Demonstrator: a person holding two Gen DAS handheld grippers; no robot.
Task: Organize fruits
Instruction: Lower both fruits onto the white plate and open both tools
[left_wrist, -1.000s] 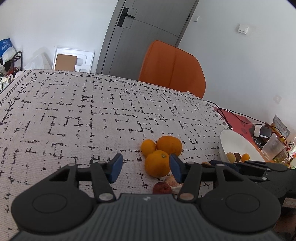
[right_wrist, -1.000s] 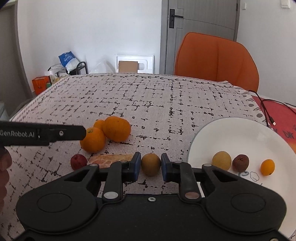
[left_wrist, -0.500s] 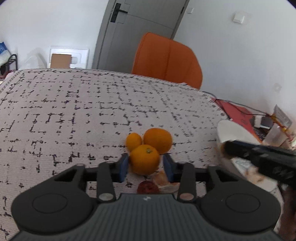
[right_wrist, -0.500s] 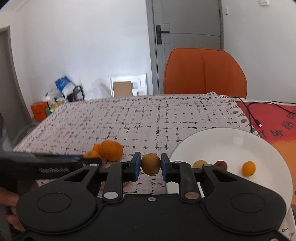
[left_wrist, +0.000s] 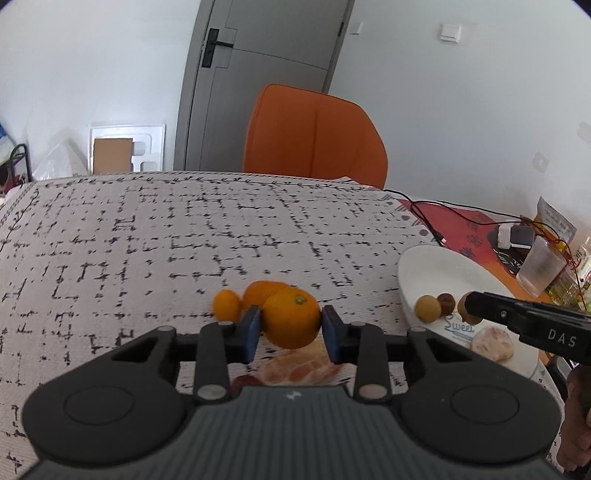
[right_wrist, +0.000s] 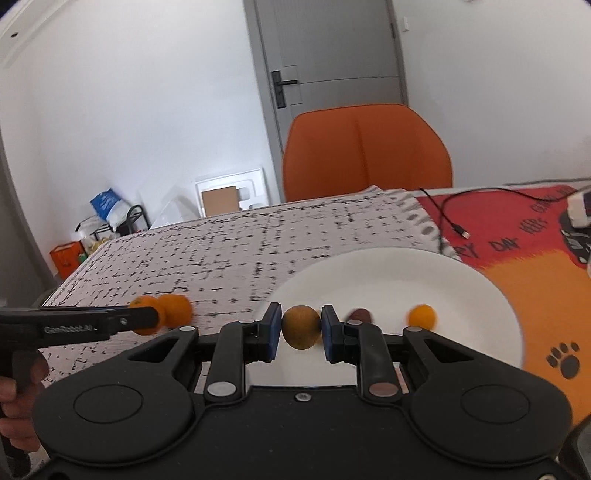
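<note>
My left gripper (left_wrist: 291, 332) is shut on an orange (left_wrist: 291, 314) and holds it just above the patterned tablecloth. Two more oranges (left_wrist: 226, 304) lie behind it. Peeled segments (left_wrist: 299, 369) and a small red fruit (left_wrist: 245, 380) lie under the jaws. My right gripper (right_wrist: 301, 332) is shut on an olive-brown round fruit (right_wrist: 301, 325) over the near rim of the white plate (right_wrist: 388, 273). On the plate sit a small orange fruit (right_wrist: 422, 316) and a dark brown one (right_wrist: 360, 315). The left wrist view also shows a yellow fruit (left_wrist: 427, 308) there.
An orange chair (left_wrist: 314, 136) stands behind the table's far edge. To the right of the plate a red and orange mat (right_wrist: 517, 221) carries a black cable (right_wrist: 448, 218), a plastic cup (left_wrist: 539, 269) and small clutter. A hand (right_wrist: 14, 413) holds the left gripper.
The left jaws closed on the front orange and raised it off the cloth. The right gripper carried its fruit rightwards from above the cloth to above the plate's rim.
</note>
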